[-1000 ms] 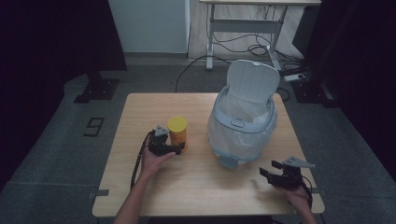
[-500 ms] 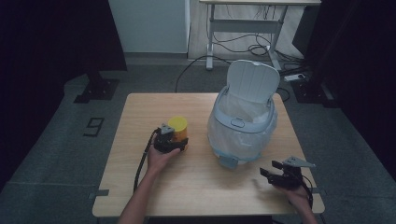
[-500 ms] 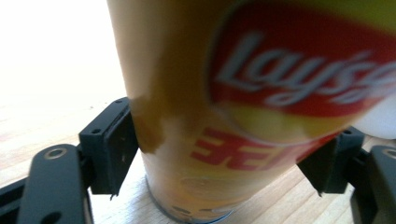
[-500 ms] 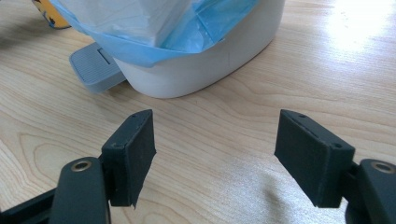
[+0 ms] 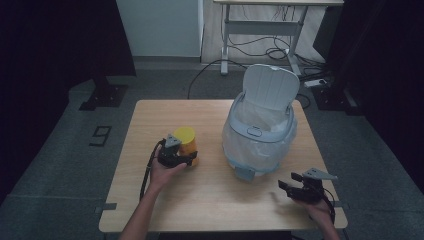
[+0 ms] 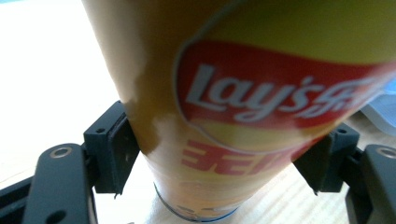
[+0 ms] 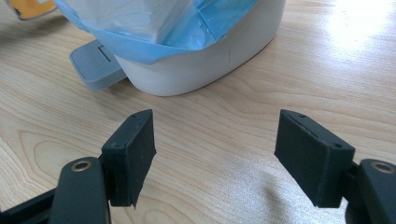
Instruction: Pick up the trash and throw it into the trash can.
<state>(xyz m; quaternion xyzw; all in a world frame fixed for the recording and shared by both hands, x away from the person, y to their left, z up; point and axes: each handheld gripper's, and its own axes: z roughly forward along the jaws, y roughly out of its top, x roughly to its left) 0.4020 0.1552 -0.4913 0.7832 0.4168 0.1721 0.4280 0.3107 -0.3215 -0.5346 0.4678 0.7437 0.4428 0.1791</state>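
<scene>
A yellow Lay's chips can (image 5: 185,136) with a yellow lid stands left of centre on the wooden table (image 5: 150,120). My left gripper (image 5: 190,158) grips it low on its body from the near side. Its jaws have just been closing, and in the left gripper view both pads press on the can (image 6: 261,93), which leans a little there. A white pedal bin (image 5: 257,137) with a blue liner and raised lid stands to the right. My right gripper (image 5: 284,186) rests near the front right corner, open and empty, its jaws (image 7: 217,149) pointing at the bin's base (image 7: 201,60).
The bin's grey foot pedal (image 7: 95,65) sticks out toward the near side (image 5: 246,172). Bare wood lies between the can and the bin and along the front edge. Beyond the table are a desk frame (image 5: 260,30) and cables on the floor.
My left gripper has moved right up to the can and shut on it, where a second ago it stood open beside it. The right gripper has not moved.
</scene>
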